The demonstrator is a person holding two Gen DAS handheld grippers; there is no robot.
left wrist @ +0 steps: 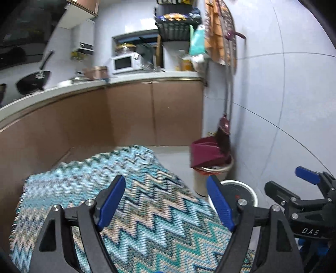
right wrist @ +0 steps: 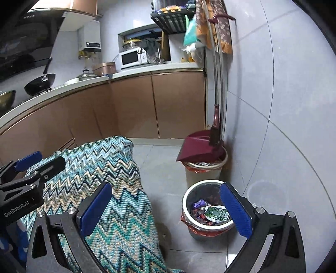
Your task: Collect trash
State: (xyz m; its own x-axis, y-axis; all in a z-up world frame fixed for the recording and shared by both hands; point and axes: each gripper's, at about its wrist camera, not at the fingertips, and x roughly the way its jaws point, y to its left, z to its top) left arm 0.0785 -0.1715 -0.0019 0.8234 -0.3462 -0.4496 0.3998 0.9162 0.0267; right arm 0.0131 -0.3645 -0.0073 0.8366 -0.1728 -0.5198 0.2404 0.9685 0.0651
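— Where am I working?

— In a home kitchen. I see a long counter (right wrist: 134,72) over brown cupboard doors (right wrist: 178,105), with a white microwave (right wrist: 131,58), a black wok (right wrist: 40,83) and a lidded pot (right wrist: 85,75) on it.

— Anything else that says kitchen?

— A range hood (right wrist: 27,33) above the wok, a rack (right wrist: 170,17) of packets on the tiled wall, and a broom (right wrist: 215,117) with a dustpan (right wrist: 197,149) standing in a bin (right wrist: 202,170) in the corner.

"DAS" on the right hand-held gripper (left wrist: 310,197), "GenRobot.AI" on the left hand-held gripper (right wrist: 27,168)
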